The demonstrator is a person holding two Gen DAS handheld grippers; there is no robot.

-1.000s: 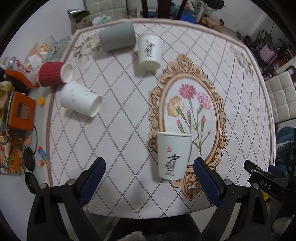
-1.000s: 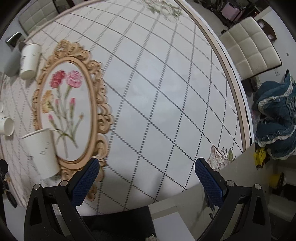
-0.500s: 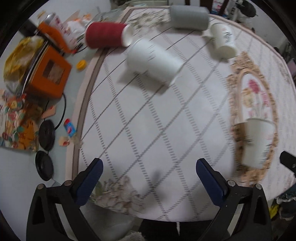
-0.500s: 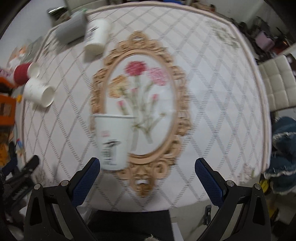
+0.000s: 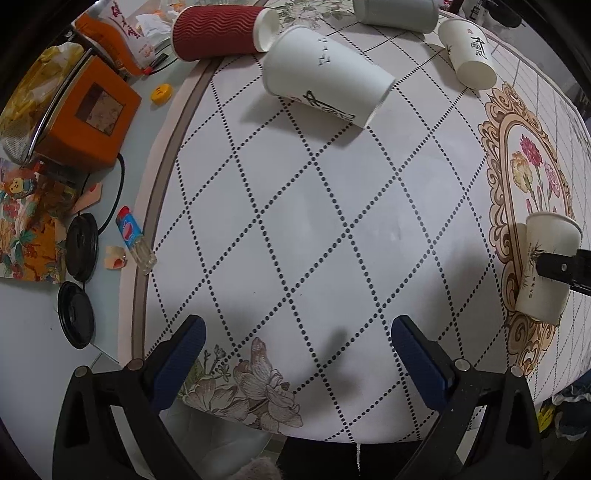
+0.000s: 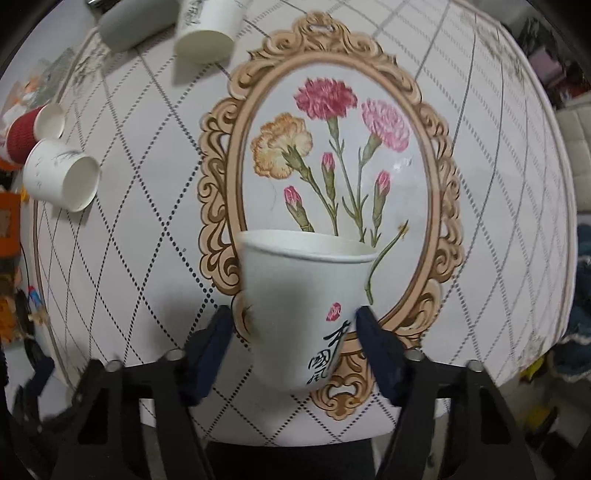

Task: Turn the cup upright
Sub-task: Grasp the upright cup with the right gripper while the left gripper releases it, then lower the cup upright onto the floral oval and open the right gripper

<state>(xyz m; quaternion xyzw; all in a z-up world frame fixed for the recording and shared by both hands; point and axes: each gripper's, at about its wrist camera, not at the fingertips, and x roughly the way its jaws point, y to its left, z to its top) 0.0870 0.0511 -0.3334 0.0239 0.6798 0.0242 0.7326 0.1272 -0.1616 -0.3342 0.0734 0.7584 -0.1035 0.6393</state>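
On the oval flower print near the front of the desk (image 6: 480, 184), an upright white cup (image 6: 303, 306) with black brush lettering, mouth up, its lower body pinched between the two blue pads of the right claw (image 6: 293, 345), one pad (image 6: 212, 350) against each side. Seen again from the left wrist view at the far right edge, same cup (image 5: 546, 266), with a black part of the right tool across its side. Over bare diamond-patterned cloth at the front left, the left claw (image 5: 295, 354), spread wide and holding nothing. Toward the back left, well apart from the upright cup, four cups on their sides: a large white cup (image 5: 325, 77), a red ribbed cup (image 5: 221, 31) just behind it, a grey cup (image 5: 395, 14), and a small lettered white cup (image 5: 469, 51) beside the grey one. Off the cloth to the left, an orange box (image 5: 88, 114), a yellow cap (image 5: 161, 93), two black lids (image 5: 77, 280) and a small tube (image 5: 133, 240).
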